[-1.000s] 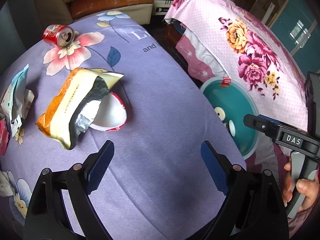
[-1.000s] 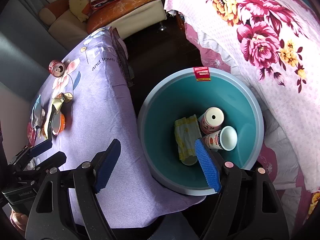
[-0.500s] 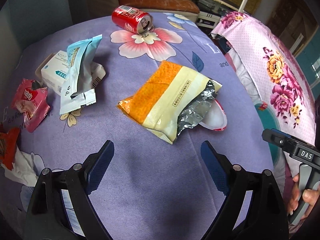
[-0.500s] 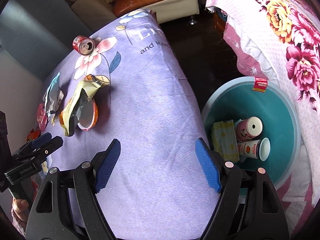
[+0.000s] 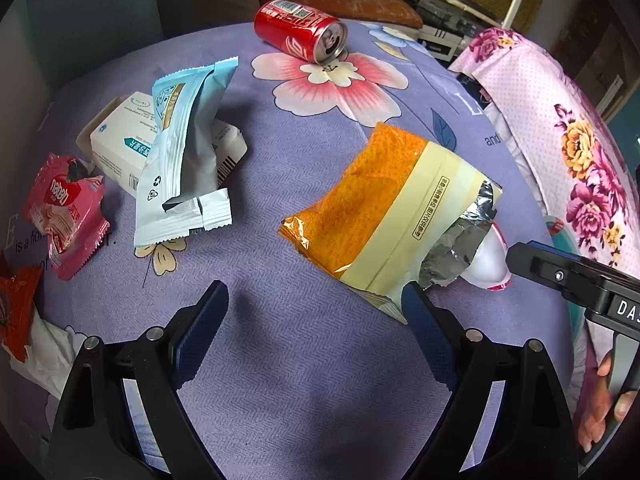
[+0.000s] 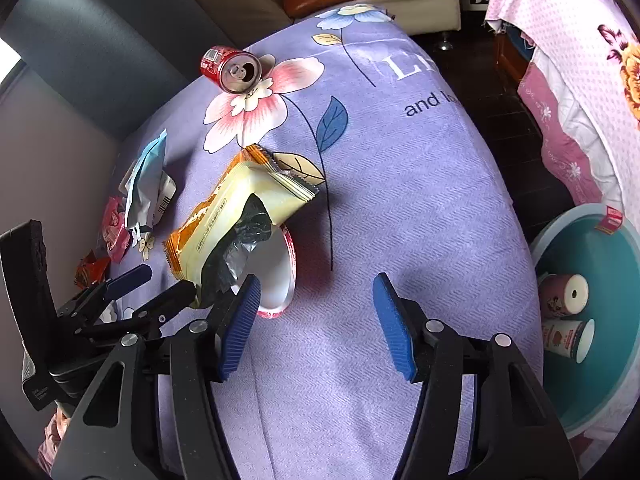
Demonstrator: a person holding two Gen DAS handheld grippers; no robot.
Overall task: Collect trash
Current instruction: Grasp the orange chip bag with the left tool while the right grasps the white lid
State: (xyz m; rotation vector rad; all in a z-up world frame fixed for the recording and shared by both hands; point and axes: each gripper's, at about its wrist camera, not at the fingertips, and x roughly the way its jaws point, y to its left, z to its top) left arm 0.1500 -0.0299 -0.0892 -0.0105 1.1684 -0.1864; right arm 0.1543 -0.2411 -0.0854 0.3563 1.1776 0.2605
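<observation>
Now left gripper [image 5: 314, 320] wide, empty, over cloth [image 5: 320, 380]; chip bag [image 5: 384, 220] at its 1 o'clock. Right gripper [image 6: 316, 320] just narrowing, empty; bin [image 6: 600, 412] at 3 o'clock.

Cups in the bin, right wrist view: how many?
2. Both lie on their sides in the bin at the right edge: a pink cup, and a white cup just below it. The bin is partly cut off, so more may be hidden.
</observation>
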